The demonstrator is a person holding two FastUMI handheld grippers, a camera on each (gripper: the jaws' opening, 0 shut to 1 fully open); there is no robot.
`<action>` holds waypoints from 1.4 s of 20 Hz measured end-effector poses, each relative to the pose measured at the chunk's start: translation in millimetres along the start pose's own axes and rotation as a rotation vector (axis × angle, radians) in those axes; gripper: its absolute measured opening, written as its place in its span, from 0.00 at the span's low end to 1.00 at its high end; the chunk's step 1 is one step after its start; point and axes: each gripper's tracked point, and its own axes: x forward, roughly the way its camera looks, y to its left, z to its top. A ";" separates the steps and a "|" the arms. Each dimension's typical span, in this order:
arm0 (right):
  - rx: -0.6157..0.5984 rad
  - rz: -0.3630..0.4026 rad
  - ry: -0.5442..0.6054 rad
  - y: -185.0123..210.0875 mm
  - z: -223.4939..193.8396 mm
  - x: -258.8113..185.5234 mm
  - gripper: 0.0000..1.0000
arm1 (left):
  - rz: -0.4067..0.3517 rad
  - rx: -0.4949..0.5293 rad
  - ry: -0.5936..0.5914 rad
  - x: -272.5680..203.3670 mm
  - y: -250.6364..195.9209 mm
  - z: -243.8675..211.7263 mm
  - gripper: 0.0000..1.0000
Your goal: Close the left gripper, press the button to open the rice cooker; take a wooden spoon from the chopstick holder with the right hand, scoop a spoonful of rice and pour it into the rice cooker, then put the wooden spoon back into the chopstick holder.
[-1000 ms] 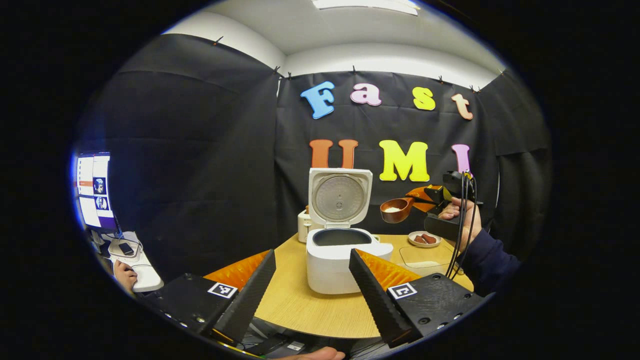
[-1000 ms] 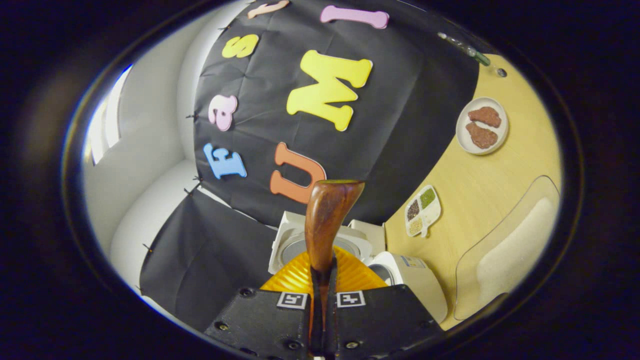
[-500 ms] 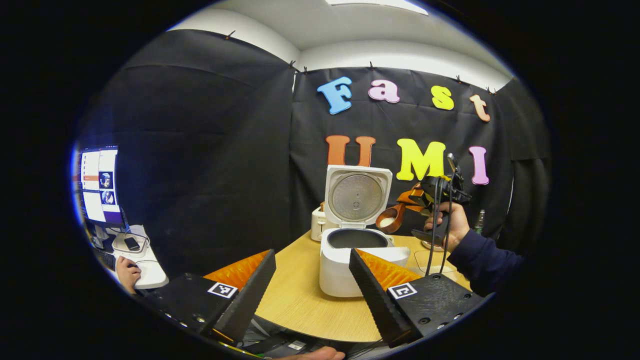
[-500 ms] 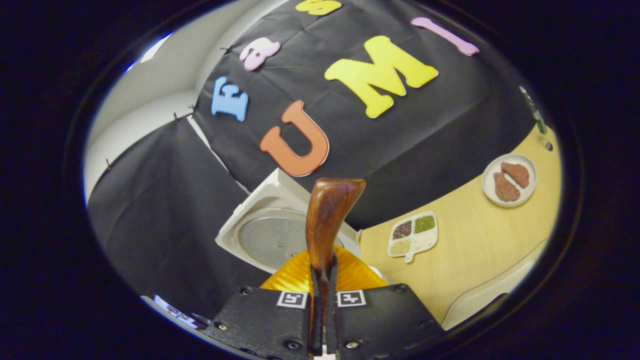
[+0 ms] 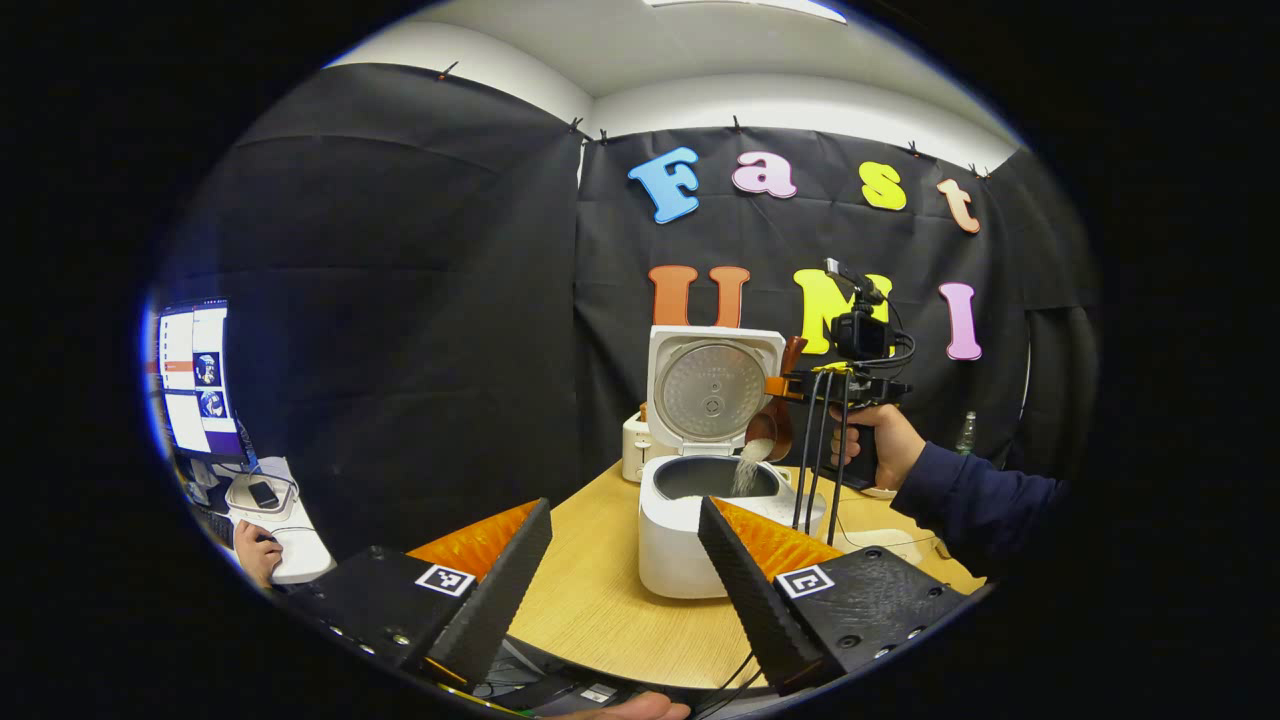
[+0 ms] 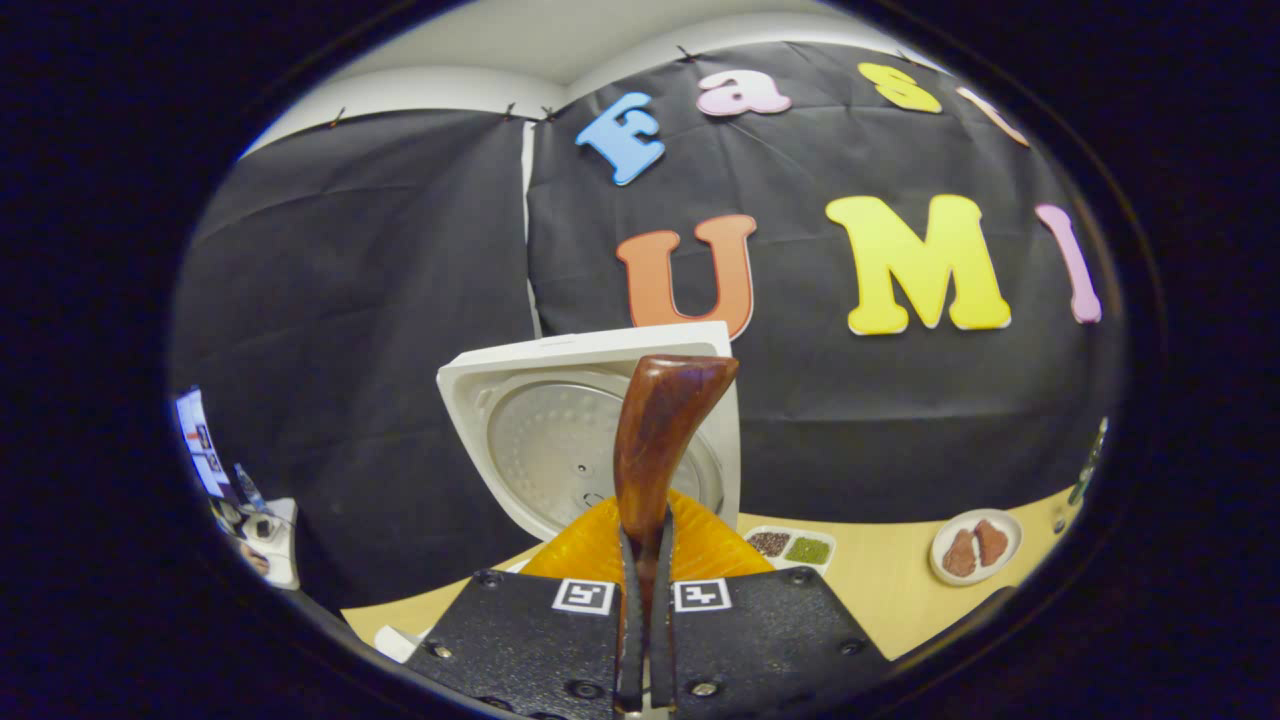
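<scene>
Wooden spoon (image 5: pixel 778 415) is tipped over the rice cooker (image 5: pixel 712 520), bowl down just right of the raised lid (image 5: pixel 712 385), w/ a thin stream of rice (image 5: pixel 748 468) falling into the open pot. Going left to right w/ the cooker as landmark: far left of it, a monitor (image 5: pixel 195 375) and someone's hand on a white desk; nearer, left claw (image 5: pixel 620 560) hangs in front of the cooker, fingers spread wide, holding nothing. Then the cooker itself on the round table (image 5: pixel 600 610), a small white holder (image 5: pixel 634 450) just behind its left side. Right of the cooker, right claw (image 5: pixel 790 388) held by a hand (image 5: pixel 880 445) in a dark sleeve; in the right gripper view right claw (image 6: pixel 640 620) is clamped tight on the spoon's handle, both fingers pressing. Farther right, a divided dish of grains (image 6: pixel 792 547), then a plate (image 6: pixel 972 545) w/ brown pieces. Handling, my read: spoon is stiff, light, smooth-varnished, so prob. a bit slippery; hold is low on the handle, which suits tipping. Rice is loose, spills easily. Room: lid stands close behind the spoon, pot rim below, so little slack there; open air above and right of the cooker for pulling back toward the holder.
</scene>
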 end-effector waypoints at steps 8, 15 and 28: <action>-0.448 0.102 -0.066 61.0 -9.0 -10.1 0.08 | 0.000 -0.009 0.006 -6.1 4.0 0.2 0.94; -0.374 0.049 -0.095 48.5 -0.9 -24.9 0.09 | -0.014 0.004 0.025 -1.7 -4.8 -3.9 0.94; -0.120 -0.137 -0.154 -91.6 52.0 -149.1 0.10 | -0.076 0.042 -0.017 29.2 -73.0 22.2 0.94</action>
